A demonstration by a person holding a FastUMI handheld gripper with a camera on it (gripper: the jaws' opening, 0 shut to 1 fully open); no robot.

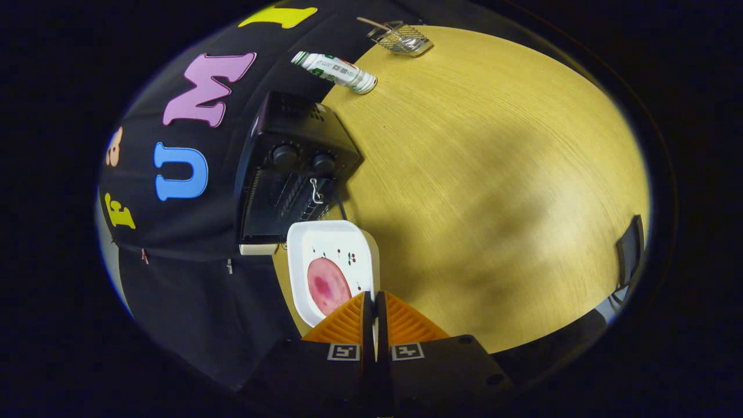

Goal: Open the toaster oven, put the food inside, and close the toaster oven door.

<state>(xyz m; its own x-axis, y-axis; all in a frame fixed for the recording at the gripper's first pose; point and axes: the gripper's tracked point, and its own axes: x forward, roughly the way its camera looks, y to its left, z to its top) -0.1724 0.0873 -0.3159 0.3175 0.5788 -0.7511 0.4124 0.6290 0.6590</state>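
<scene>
My gripper (372,302) has its orange fingers (348,322) shut on the rim of a white square plate (357,241); a sliver of that rim shows between them. On the plate lies a round pink slice of food (328,285). Just beyond the plate's far edge stands the black toaster oven (290,125), against the booth wall, with two knobs (285,154) and grill lines across its front (278,203). A small metal hook (316,191) hangs on that front. I cannot tell whether the oven door is open.
The round wooden table (493,191) stretches wide beside the oven. A white and green bottle (334,71) lies on its side past the oven. A wire basket (403,39) sits at the table's far edge. A dark strap (630,249) hangs at the near rim.
</scene>
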